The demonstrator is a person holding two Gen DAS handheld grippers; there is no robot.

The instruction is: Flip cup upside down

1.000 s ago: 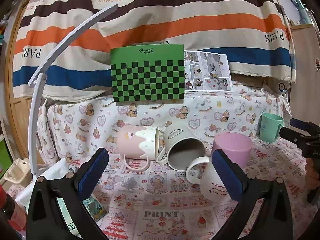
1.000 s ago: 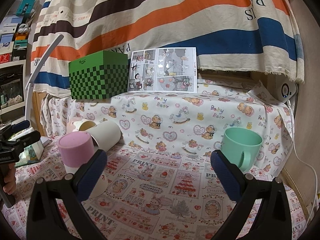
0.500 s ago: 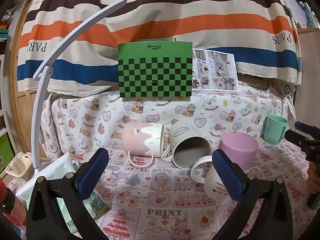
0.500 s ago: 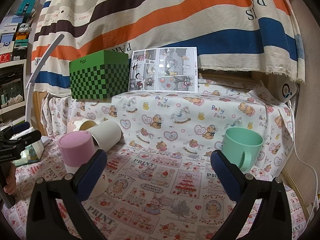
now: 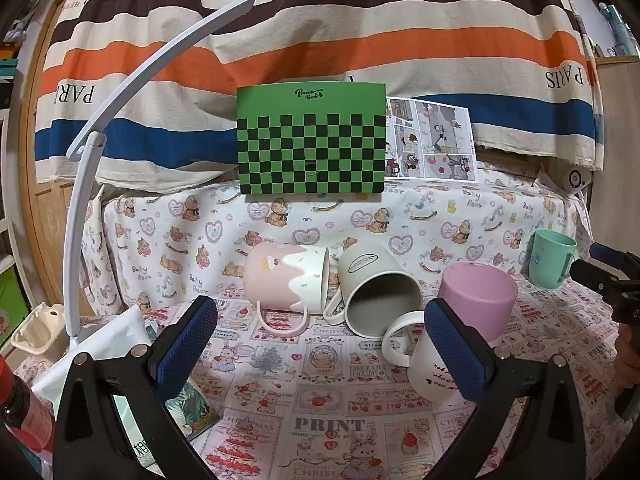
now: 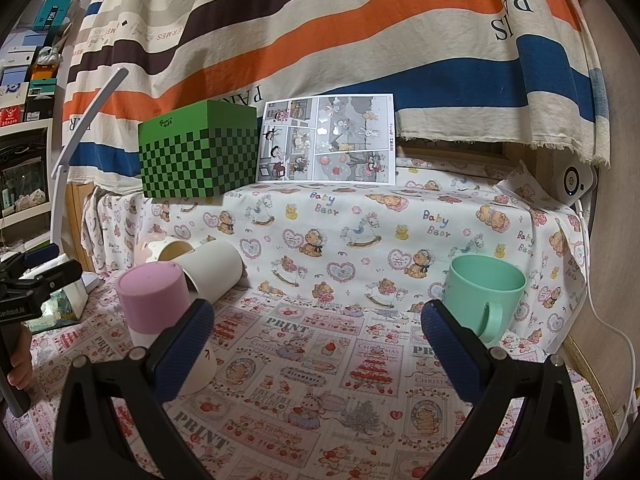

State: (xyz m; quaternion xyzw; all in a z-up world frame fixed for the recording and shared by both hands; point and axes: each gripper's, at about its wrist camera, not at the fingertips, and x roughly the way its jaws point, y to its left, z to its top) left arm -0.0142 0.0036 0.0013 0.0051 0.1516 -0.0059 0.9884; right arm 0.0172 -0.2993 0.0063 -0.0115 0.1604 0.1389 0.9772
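Observation:
A mint green cup (image 6: 482, 294) stands upright, mouth up, at the right; it also shows far right in the left wrist view (image 5: 551, 258). A pink-and-white mug (image 5: 468, 332) stands upside down, handle to the left; in the right wrist view (image 6: 154, 304) it is at the left. A pink mug with white drips (image 5: 286, 280) and a cream mug (image 5: 378, 292) lie on their sides behind. My left gripper (image 5: 320, 350) is open and empty in front of the mugs. My right gripper (image 6: 316, 354) is open and empty, left of the green cup.
A green checkered box (image 5: 312, 142) and a comic sheet (image 6: 328, 140) stand on the cloth-covered ledge behind. A white curved lamp arm (image 5: 86, 184) rises at the left, with a white box (image 5: 100, 344), a carton and a red bottle (image 5: 16, 404) near it.
The left wrist view has pulled back and tilted slightly, so the mugs sit lower and a bit right. The right wrist view is nearly unchanged. Both grippers stay open.

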